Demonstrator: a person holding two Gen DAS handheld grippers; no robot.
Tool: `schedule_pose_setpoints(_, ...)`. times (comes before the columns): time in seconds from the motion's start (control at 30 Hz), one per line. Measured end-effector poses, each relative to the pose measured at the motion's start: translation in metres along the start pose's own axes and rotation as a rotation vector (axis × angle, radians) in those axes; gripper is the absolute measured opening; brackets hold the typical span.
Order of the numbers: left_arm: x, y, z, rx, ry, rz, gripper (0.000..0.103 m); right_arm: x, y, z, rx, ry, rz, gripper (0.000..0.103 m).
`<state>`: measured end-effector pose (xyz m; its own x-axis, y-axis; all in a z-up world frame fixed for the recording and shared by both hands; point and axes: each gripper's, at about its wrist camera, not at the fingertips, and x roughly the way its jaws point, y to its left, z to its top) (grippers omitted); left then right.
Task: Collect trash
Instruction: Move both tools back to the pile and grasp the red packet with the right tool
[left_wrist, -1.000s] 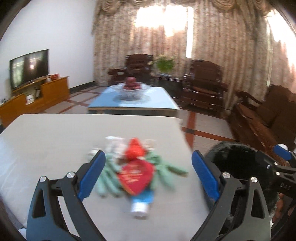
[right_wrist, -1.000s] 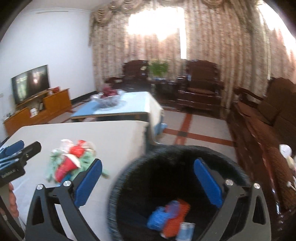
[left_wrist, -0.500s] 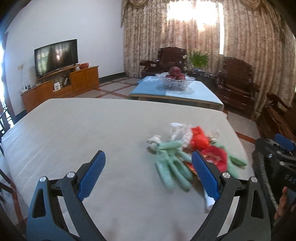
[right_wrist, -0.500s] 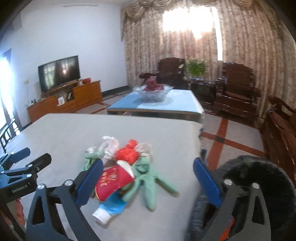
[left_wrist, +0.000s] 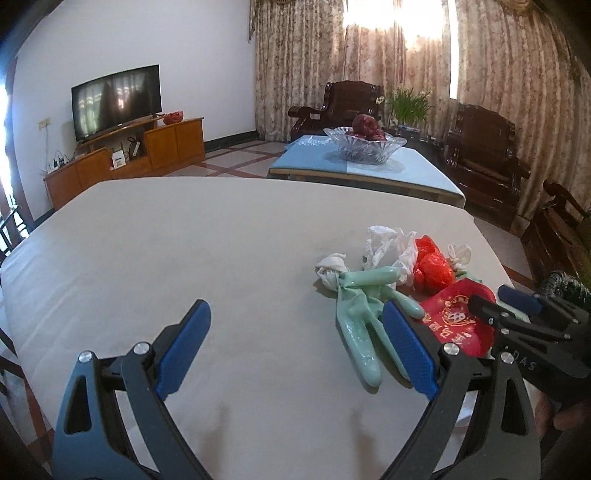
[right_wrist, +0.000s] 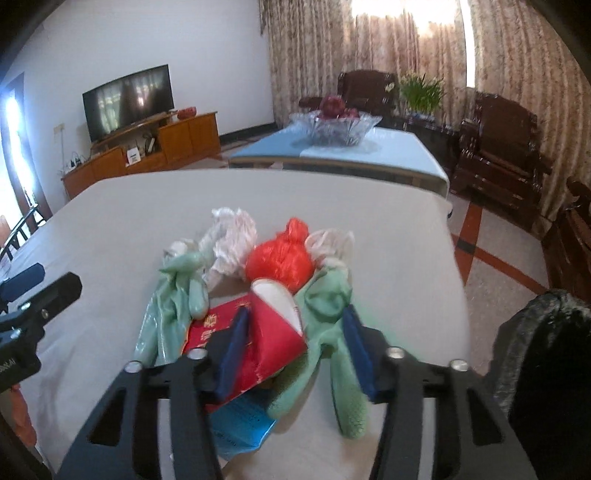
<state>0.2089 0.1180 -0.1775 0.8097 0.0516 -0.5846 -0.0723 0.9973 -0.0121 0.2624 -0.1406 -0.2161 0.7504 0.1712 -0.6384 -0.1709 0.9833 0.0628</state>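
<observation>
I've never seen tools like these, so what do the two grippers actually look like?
Both are alike: the left gripper and right gripper have black, triangular, cut-out metal arms with silver bolts, ending in flat blue textured pads. White lettering marks the side of each body. No cables or sleeves show.

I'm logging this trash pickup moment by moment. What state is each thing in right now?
Left gripper: open, over bare table.
Right gripper: partly closed around the red packet, not yet clamped.
Red packet: lying crumpled on the pile.
Green gloves: limp, flat.
Red plastic bag: knotted, bunched.
Black bin: open-topped, beside the table.
TV: off.
</observation>
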Motion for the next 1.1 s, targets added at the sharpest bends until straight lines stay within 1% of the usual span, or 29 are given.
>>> schedule_pose_setpoints(0.07,0.004,-0.002,-0.001,-0.002,0.005,-0.003,0.091,0.002,0.001,-0.003,-0.004,0.013,0.028,0.029)
schedule_pose_setpoints(0.2,0.011,-0.007,-0.002,0.006,0.016,-0.014,0.091,-0.004,0.002,-0.004,-0.021,0.001,0.041,0.028)
schedule_pose_setpoints(0.4,0.021,-0.02,-0.006,0.009,0.028,-0.036,0.091,-0.016,-0.003,-0.007,-0.001,-0.017,0.039,0.027)
schedule_pose_setpoints(0.43,0.023,-0.022,-0.006,0.009,0.03,-0.038,0.091,-0.018,-0.005,-0.007,0.0,-0.02,0.035,0.028)
schedule_pose_setpoints(0.57,0.034,-0.032,-0.007,0.009,0.052,-0.057,0.084,-0.028,-0.011,-0.007,0.004,-0.037,0.019,0.027)
schedule_pose_setpoints(0.73,0.052,-0.042,-0.007,0.002,0.077,-0.061,0.084,-0.041,-0.02,-0.004,0.011,-0.055,-0.007,0.028)
schedule_pose_setpoints(0.87,0.069,-0.048,-0.005,-0.003,0.097,-0.053,0.084,-0.042,-0.027,-0.001,0.011,-0.059,-0.024,0.028)
schedule_pose_setpoints(1.0,0.088,-0.052,-0.002,-0.01,0.136,-0.044,0.084,-0.042,-0.033,0.002,0.018,-0.062,-0.032,0.028)
schedule_pose_setpoints(1.1,0.101,-0.055,0.001,-0.03,0.176,-0.056,0.083,-0.041,-0.035,0.003,0.02,-0.062,-0.036,0.028)
